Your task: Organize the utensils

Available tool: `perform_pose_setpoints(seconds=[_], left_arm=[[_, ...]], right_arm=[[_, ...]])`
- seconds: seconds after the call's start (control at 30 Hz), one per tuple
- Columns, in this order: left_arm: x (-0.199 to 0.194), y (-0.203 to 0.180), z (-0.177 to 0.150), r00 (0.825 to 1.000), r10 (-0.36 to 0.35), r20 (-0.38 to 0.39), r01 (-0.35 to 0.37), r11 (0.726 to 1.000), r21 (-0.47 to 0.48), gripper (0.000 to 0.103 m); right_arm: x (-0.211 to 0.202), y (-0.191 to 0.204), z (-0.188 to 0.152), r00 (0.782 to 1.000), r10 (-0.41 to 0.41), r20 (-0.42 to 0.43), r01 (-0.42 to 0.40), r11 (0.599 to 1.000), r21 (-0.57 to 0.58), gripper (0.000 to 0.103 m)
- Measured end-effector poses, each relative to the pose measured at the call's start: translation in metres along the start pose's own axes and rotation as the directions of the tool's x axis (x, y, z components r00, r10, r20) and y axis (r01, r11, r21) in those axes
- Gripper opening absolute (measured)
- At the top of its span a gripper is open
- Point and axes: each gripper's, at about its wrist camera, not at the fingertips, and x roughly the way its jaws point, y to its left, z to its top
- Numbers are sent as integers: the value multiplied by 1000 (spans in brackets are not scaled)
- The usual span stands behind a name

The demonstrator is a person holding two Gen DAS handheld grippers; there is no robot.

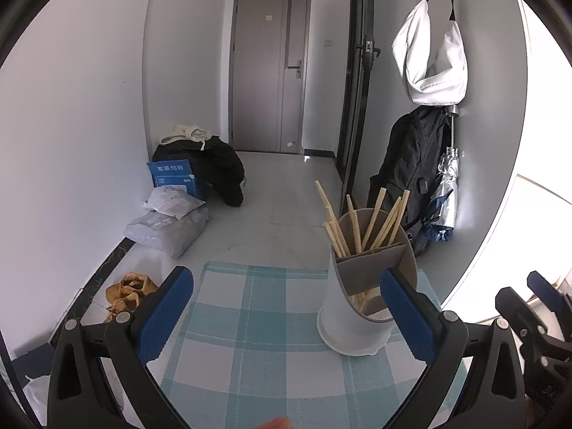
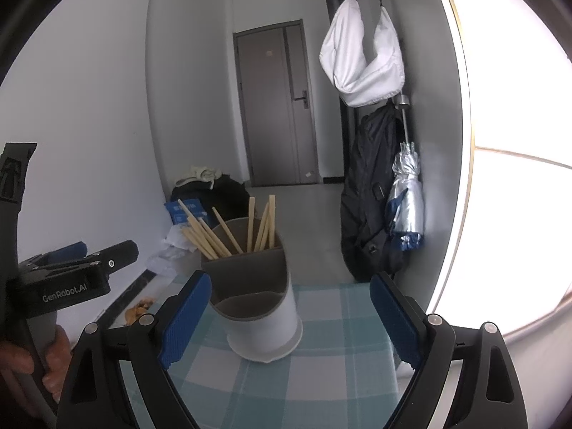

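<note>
Already, the pale wooden chopsticks [image 2: 228, 232] stand fanned in the rear compartment of the white cylindrical holder with grey divided insert [image 2: 264, 314], upright on the teal-and-white checked tablecloth [image 2: 321, 375]; the front compartment looks empty, probably kept for other utensils. The holder sits ahead of the right gripper [image 2: 289, 321], between its spread, empty jaws but nearer the left finger. The left gripper [image 1: 286, 314], jaws likewise wide and empty, has the holder beside its right finger.
</note>
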Motion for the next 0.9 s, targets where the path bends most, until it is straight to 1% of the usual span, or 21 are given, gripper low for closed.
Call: perform_pose_setpoints(seconds=[0.23,0.5,0.67,0.9], left_arm=[[3,1,0,1000,-19,-25,19,1000,-12,102],[3,-3,-1,1000,-20,-20,20,1000,1,102],[5,-2,-2,999,-33,-34,32,999,-21,102],[3,-5,-2,1000,-20,-16,20,1000,-3,102]], right_arm=[[1,0,1,1000,0,-3,0,1000,2,91],[1,2,0,1000,-2,-2,2,1000,-2,91],[1,1,0,1000,-3,-3,3,1000,2,91],[1,1,-1,1000,-2,-3,2,1000,0,91]])
